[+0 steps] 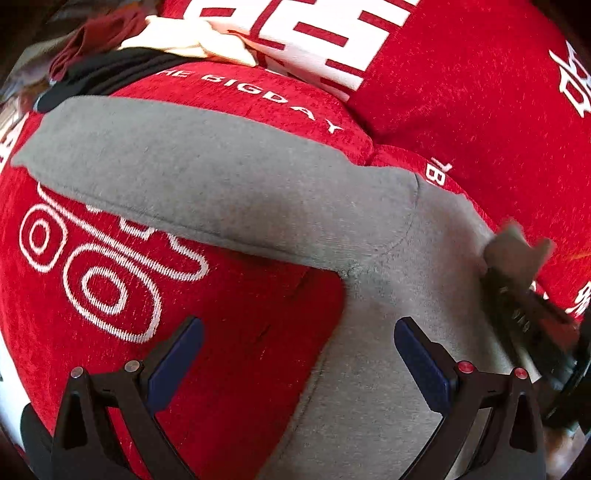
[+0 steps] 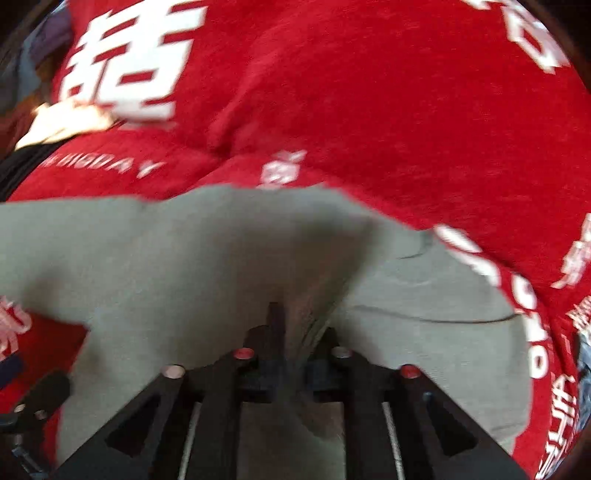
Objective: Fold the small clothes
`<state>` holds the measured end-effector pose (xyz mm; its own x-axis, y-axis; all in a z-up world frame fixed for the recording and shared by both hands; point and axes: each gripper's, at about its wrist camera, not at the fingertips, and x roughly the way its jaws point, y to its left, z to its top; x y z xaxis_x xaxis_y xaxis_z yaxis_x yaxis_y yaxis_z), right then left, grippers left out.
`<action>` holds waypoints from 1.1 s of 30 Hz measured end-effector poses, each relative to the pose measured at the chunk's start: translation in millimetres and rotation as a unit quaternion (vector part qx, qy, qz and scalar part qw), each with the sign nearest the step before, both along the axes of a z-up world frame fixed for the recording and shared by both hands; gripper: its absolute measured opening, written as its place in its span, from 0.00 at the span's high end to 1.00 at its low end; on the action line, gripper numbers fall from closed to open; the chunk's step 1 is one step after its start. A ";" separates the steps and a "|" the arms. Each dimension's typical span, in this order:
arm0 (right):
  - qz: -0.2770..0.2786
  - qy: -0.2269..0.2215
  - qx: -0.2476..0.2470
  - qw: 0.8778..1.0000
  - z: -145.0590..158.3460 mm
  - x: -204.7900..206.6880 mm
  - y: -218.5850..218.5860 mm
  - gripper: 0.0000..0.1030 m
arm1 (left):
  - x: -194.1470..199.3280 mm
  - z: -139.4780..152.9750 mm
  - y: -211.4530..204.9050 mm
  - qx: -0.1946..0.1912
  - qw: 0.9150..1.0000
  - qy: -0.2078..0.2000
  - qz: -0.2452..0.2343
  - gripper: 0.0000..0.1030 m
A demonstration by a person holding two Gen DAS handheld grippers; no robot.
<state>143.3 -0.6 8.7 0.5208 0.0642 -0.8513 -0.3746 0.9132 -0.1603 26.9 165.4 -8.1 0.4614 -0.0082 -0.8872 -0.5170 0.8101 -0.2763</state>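
My left tongs (image 1: 299, 354) stand wide open, nothing between them, above the grey garment (image 1: 229, 177), which lies on the red printed cover (image 1: 461, 92) with a sleeve stretched out leftwards. To the right, my right tongs (image 2: 291, 332) pinch a raised fold of that grey cloth, blurred.

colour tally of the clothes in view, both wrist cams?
Grey: 1, the grey garment spread across the red cover
Dark red: 1
Black: 1
Cream: 1
Total: 4
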 end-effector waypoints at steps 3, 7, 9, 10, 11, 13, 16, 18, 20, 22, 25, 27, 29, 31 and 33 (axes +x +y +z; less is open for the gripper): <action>0.041 -0.008 0.034 0.999 26.7 -12.1 6.9 0.26 | -5.4 3.9 0.0 -0.003 1.000 -0.006 0.010 0.00; 0.082 -0.025 0.129 0.988 87.3 -31.4 -24.5 0.25 | -6.8 15.6 -7.6 0.002 1.000 -0.014 0.022 0.00; 0.058 -0.060 0.127 0.988 109.9 -35.7 -61.3 0.22 | 1.9 24.9 -23.7 0.010 1.000 -0.020 0.002 0.00; 0.042 -0.068 0.117 0.990 113.3 -33.1 -79.4 0.22 | 9.4 28.2 -34.5 0.014 1.000 -0.020 -0.014 0.00; 0.016 -0.075 0.096 0.992 111.2 -29.2 -106.9 0.22 | 20.1 32.0 -51.7 0.017 0.999 -0.020 -0.038 0.00; -0.035 -0.072 0.051 0.995 97.0 -19.7 -146.6 0.22 | 40.6 36.9 -84.1 0.007 0.996 -0.029 -0.089 0.00; -0.106 -0.027 0.032 0.993 61.1 -6.3 -208.6 0.22 | 77.9 32.9 -130.0 0.033 0.990 -0.018 -0.136 0.00; -0.122 0.002 0.050 0.991 36.8 -3.9 -232.7 0.22 | 102.0 18.1 -148.3 0.067 0.987 0.014 -0.145 0.00; -0.114 0.017 0.057 0.992 16.0 0.0 -238.2 0.22 | 113.2 0.4 -154.2 0.073 0.983 0.042 -0.160 0.00; -0.110 0.041 0.064 0.991 -3.7 12.9 -238.2 0.22 | 113.6 -2.8 -153.1 0.138 0.977 0.037 -0.161 0.00; -0.117 0.018 0.064 0.991 -17.7 35.0 -234.9 0.18 | 107.4 -5.2 -119.4 0.098 0.986 0.045 -0.126 0.00; -0.119 0.028 0.068 0.990 -18.3 55.7 -233.2 0.16 | 102.0 -7.0 -95.7 0.064 0.991 0.049 -0.103 0.00; -0.131 0.041 0.067 0.988 -16.5 67.1 -240.3 0.16 | 97.5 -6.3 -91.0 0.054 0.992 0.055 -0.100 0.00; -0.167 0.044 0.064 0.983 -4.4 65.8 -250.2 0.16 | 90.1 2.3 -90.5 0.063 0.992 0.056 -0.091 0.00; -0.159 0.009 0.090 0.983 14.6 43.6 -252.8 0.16 | 74.9 16.7 -92.9 0.074 0.994 0.033 -0.067 0.00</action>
